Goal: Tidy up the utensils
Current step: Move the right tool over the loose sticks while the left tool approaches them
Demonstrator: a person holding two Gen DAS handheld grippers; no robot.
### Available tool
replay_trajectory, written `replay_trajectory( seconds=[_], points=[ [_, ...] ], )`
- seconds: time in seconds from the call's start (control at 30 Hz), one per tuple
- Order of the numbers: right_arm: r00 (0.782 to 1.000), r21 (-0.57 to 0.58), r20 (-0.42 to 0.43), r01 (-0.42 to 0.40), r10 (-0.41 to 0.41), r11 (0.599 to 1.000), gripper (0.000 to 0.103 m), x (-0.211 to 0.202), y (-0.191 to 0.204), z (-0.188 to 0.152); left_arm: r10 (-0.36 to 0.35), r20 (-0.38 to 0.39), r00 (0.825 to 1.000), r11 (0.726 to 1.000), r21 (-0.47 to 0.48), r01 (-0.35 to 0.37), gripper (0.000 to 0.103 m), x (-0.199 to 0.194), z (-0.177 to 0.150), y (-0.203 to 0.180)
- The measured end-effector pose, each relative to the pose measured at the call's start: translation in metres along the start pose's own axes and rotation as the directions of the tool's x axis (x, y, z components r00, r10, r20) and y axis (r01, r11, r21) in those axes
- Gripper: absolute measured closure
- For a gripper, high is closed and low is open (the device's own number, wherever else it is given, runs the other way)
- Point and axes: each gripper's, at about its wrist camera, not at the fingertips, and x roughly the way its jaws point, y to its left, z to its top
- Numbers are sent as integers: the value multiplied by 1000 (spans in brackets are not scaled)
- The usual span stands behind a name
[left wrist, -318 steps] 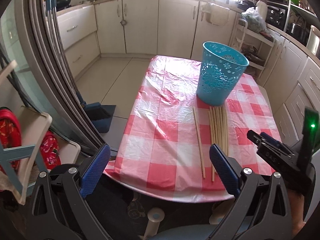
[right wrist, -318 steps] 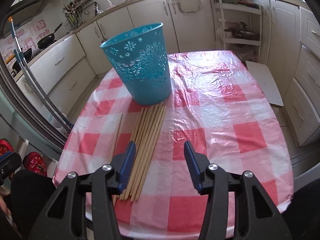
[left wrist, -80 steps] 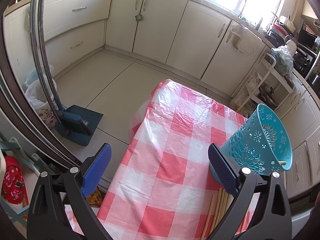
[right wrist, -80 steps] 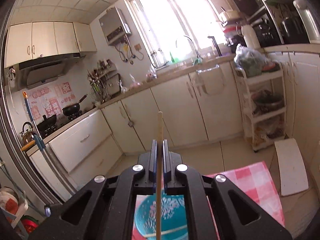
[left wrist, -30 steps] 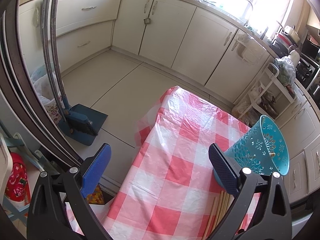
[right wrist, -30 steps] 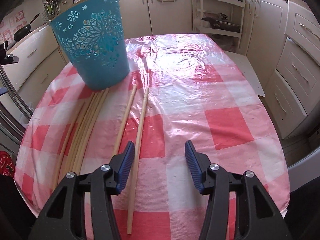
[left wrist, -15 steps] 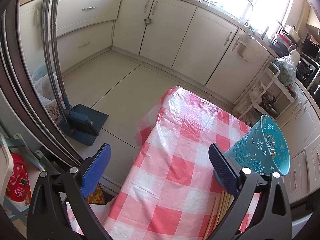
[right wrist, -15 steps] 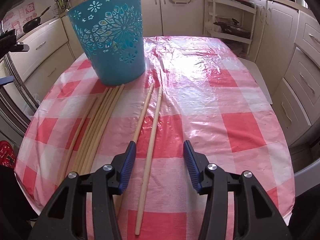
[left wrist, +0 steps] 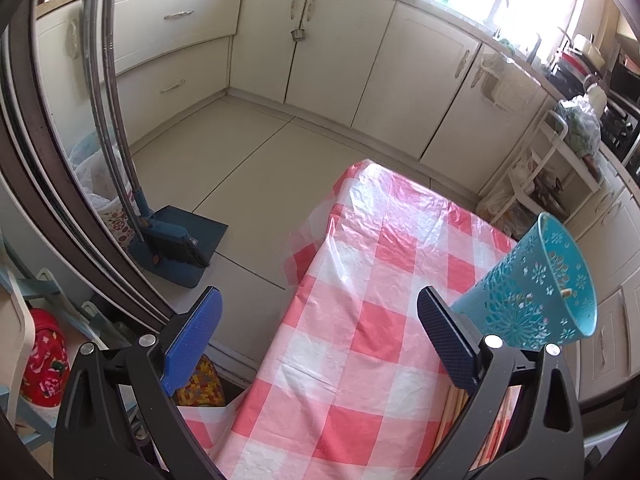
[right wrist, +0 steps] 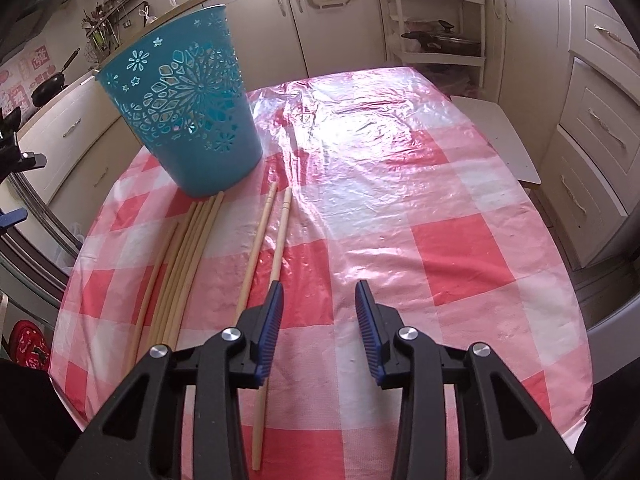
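A teal openwork basket point(right wrist: 188, 120) stands upright at the far left of the red-checked table point(right wrist: 460, 248). A bundle of wooden chopsticks point(right wrist: 180, 264) lies in front of it, with two single chopsticks point(right wrist: 258, 240) to their right. My right gripper point(right wrist: 319, 292) hovers low over the cloth, its jaws closing with nothing between them. The rightmost chopstick point(right wrist: 282, 236) runs under the gripper's left finger point(right wrist: 272, 320). My left gripper point(left wrist: 319, 300) is wide open and empty above the table's left edge. In the left wrist view a chopstick end shows inside the basket point(left wrist: 536, 292).
A blue broom and dustpan point(left wrist: 176, 248) lie on the floor left of the table. Cream cabinets point(left wrist: 320, 52) line the walls. A white rack point(right wrist: 436, 24) stands beyond the table, and a white board point(right wrist: 500, 136) juts past its right edge.
The right gripper's jaws have narrowed. The rightmost chopstick, which lay in the gap between the fingers, now passes under the left finger. The left wrist view is nearly unchanged.
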Motion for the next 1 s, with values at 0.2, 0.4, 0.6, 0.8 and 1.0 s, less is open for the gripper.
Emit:
replay_trajectory(
  seconds=[0.2,0.4,0.6,0.8,1.0],
  points=[
    [1000,-22,-9,-15,15,1000,66,5,6,4,3,-72,997,994,110,5,9,13,-19,-23],
    [1000,-114,-17,23,-25,993,67,27,25,20,2,-175,984,972,233,40,9,29,-60,-50],
    [998,-217,-37,39,-49,975,89,38,34,30,-14,-222,975,940,329,89,9,38,-99,-85],
    [999,-172,-37,-5,-1,985,92,35,21,29,16,-214,977,904,421,78,9,48,-120,-115],
    [999,-143,-42,-34,29,989,91,35,17,31,32,-209,977,889,452,67,9,54,-128,-128]
  ],
)
